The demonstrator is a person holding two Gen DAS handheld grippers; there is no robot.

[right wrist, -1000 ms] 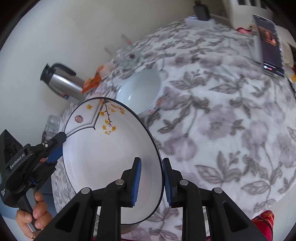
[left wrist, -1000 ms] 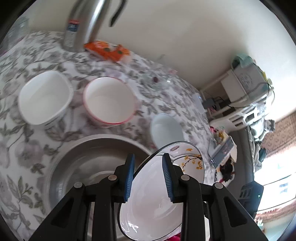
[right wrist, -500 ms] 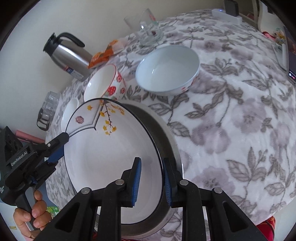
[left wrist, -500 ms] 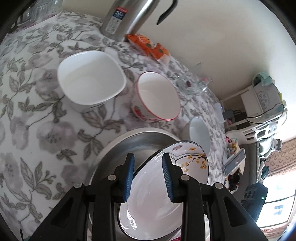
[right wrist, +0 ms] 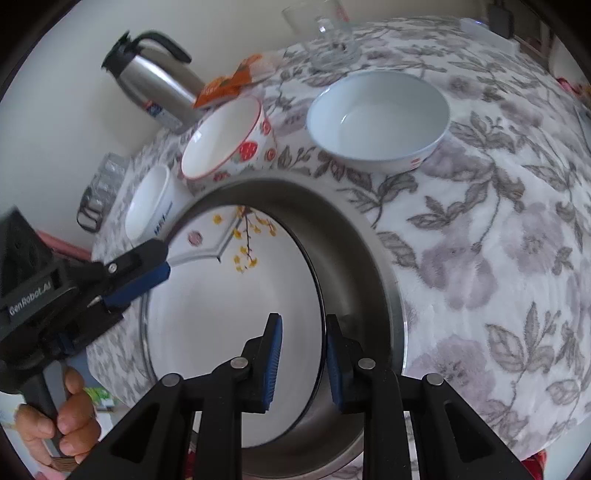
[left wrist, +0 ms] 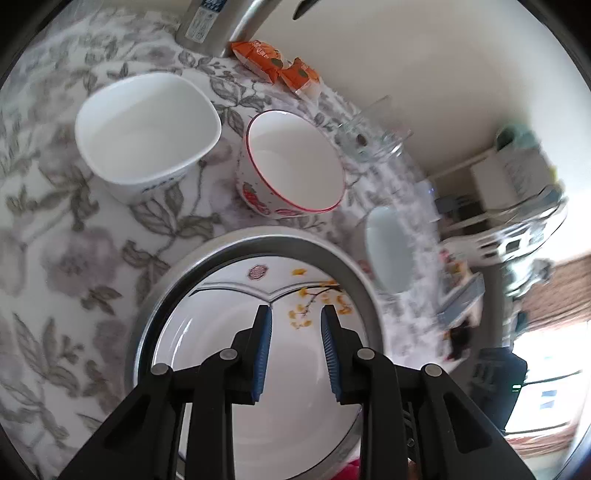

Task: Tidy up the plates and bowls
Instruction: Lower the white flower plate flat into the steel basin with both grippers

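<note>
- Step: plate (right wrist: 229,317) being set into steel basin (right wrist: 354,236) on the bench (right wrist: 498,229), sitting low inside it.
- Right gripper (right wrist: 301,363) jaws clamped on plate's right rim; left gripper (right wrist: 147,271) jaws closing on the left rim.
- Next, likely: seat it flat, release both, then bowls.
- Writing: "GenRobot.AI" on left gripper; flask (right wrist: 155,86) label unreadable.

Glossy ceramic plate (right wrist: 229,317), brushed metal basin (right wrist: 369,266), cloth tablecloth (right wrist: 498,221)

Steel thermos (right wrist: 155,92), orange snack packet (left wrist: 275,66), glass cup (right wrist: 328,33) on floral tablecloth (right wrist: 517,221).
</note>
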